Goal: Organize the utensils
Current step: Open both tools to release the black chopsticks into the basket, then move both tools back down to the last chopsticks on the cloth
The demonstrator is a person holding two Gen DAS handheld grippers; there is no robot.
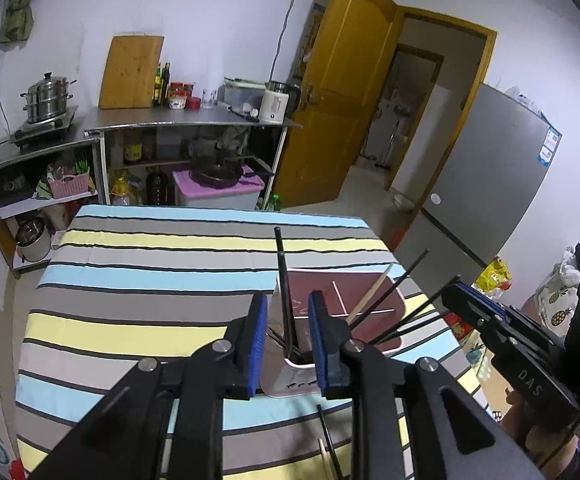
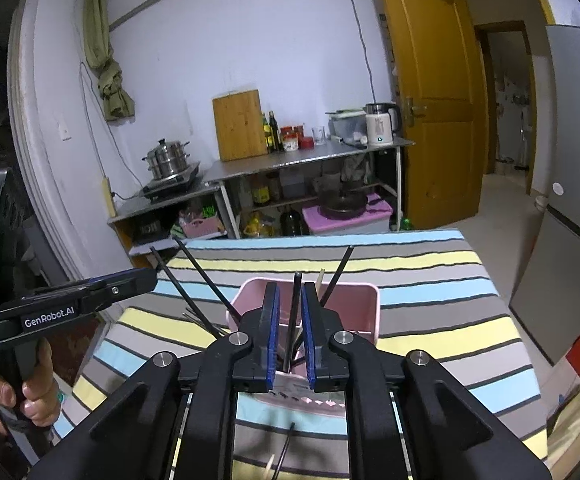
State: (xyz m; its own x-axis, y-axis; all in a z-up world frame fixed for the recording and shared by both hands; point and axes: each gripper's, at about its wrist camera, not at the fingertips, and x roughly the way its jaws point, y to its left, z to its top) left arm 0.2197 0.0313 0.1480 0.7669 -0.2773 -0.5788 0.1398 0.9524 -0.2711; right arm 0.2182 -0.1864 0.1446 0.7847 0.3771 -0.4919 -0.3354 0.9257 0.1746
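Note:
A pink utensil holder stands on the striped tablecloth, with several black chopsticks and one pale wooden chopstick leaning in it. My left gripper hovers over its near compartment, and an upright black chopstick stands between the parted pads without touching them. My right gripper is also over the holder, pads slightly apart around another black chopstick. Each gripper shows at the edge of the other's view. A loose black chopstick and a wooden one lie on the cloth under the grippers.
Behind the table stand steel shelves with a steamer pot, a cutting board, bottles and a kettle. An open wooden door and a grey fridge are to the right. A hand holds the left gripper.

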